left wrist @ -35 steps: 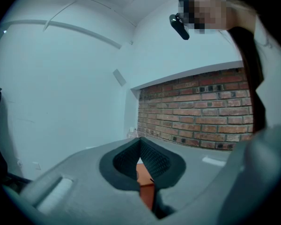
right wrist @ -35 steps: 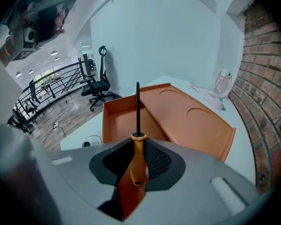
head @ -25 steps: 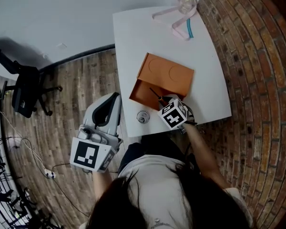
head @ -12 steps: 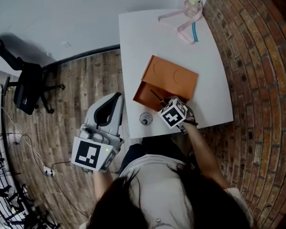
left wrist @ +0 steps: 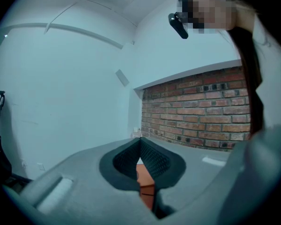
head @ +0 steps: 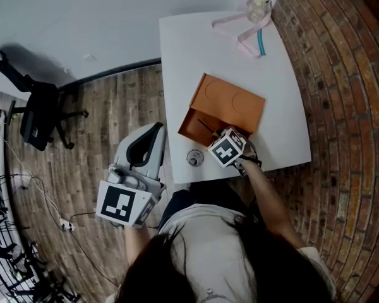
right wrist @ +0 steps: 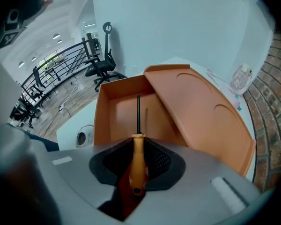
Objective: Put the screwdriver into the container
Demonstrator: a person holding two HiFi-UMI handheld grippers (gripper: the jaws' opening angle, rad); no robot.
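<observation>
An orange-handled screwdriver (right wrist: 138, 163) is clamped in my right gripper (right wrist: 138, 142), which is shut on its handle. Its dark shaft (right wrist: 138, 111) points down into the open part of the orange container (right wrist: 117, 111), beside the container's tilted lid (right wrist: 201, 111). In the head view the right gripper (head: 220, 137) hovers at the near end of the container (head: 230, 103), and the screwdriver shaft (head: 205, 125) shows over the opening. My left gripper (head: 155, 128) hangs off the table's left side over the wooden floor. Its jaws (left wrist: 140, 139) meet with nothing in them.
A small round metal object (head: 194, 158) lies on the white table (head: 196, 49) near its front edge. A pink hanger (head: 240, 33) and a glass jar (head: 260, 4) sit at the far end. An office chair (head: 41, 115) stands at left.
The right gripper tilted slightly while holding the screwdriver over the container's opening. The head view drifted a little; the left gripper stayed put.
</observation>
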